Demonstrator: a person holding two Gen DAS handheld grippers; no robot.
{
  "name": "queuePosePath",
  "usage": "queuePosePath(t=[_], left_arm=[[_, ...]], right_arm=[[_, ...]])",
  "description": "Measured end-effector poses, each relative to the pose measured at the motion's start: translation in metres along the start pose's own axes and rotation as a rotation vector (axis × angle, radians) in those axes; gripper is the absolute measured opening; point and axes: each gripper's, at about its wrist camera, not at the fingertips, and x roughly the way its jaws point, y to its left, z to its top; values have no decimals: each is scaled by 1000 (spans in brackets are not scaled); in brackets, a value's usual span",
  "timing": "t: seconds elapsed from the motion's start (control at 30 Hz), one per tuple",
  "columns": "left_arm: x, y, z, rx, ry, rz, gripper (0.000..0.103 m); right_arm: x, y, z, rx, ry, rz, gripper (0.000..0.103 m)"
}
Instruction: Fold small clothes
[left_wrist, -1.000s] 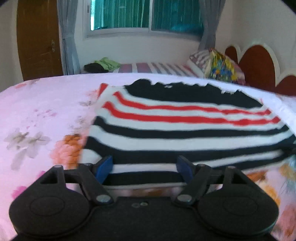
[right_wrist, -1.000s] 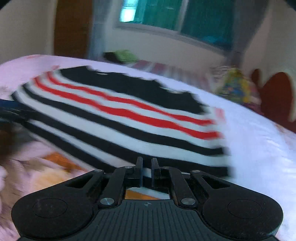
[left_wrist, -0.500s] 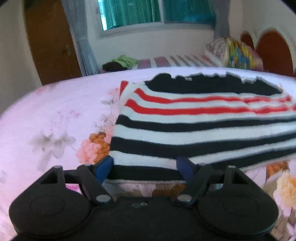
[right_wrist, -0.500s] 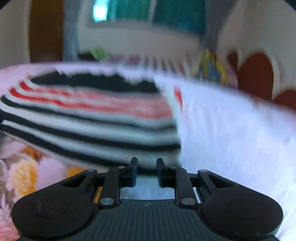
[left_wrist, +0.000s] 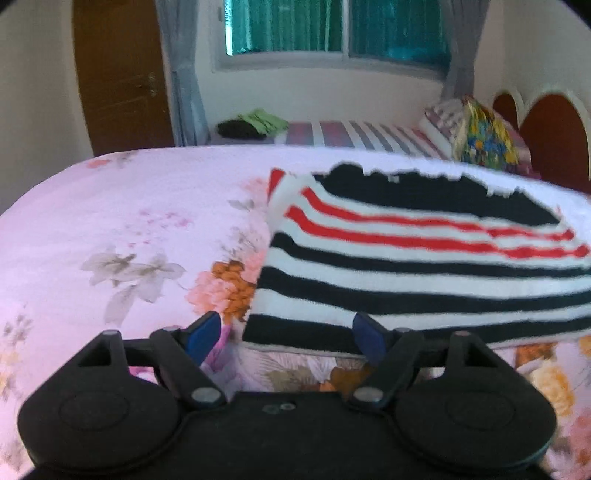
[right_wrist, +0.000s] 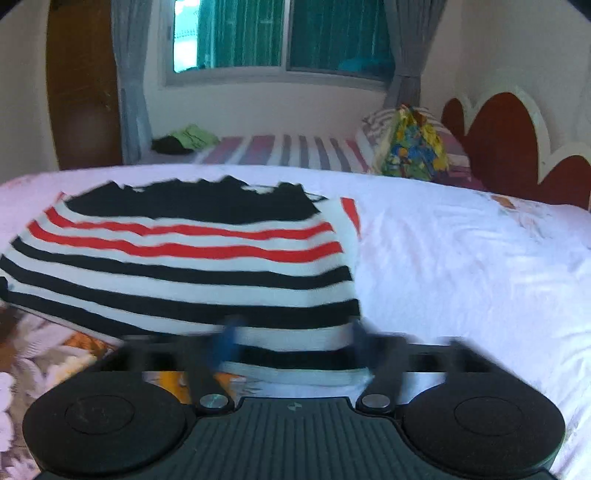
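A small knit top (left_wrist: 417, 258) with black, white and red stripes lies flat on the floral bedsheet (left_wrist: 129, 229). It also shows in the right wrist view (right_wrist: 192, 266). My left gripper (left_wrist: 286, 338) is open and empty at the top's near left corner, just above the sheet. My right gripper (right_wrist: 291, 338) is open and blurred by motion, its jaws spread over the top's near right corner. Nothing is held.
A second bed with a striped sheet (left_wrist: 354, 134), a dark and green clothes pile (left_wrist: 255, 123) and a colourful pillow (right_wrist: 413, 147) lies behind. A red and white headboard (right_wrist: 502, 136) is at the right. A wooden door (left_wrist: 118, 74) is at the left.
My right gripper has opened, letting go of the top's edge, and swung round to face the near right corner. My left gripper stayed open and shifted left along the hem.
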Motion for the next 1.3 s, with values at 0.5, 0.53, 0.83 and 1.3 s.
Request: queuePosePath(t=[0.5, 0.53, 0.83, 1.3], left_arm=[[34, 48, -40, -758, 69, -377, 40], [40, 53, -45, -817, 46, -406, 40], [88, 49, -21, -937, -18, -427, 39], [80, 49, -7, -895, -143, -478, 12]], right_arm=[[-11, 27, 21, 61, -13, 166, 2], [-9, 29, 21, 61, -11, 175, 2], [30, 41, 38, 120, 18, 256, 2], [118, 81, 51, 80, 103, 347, 0]])
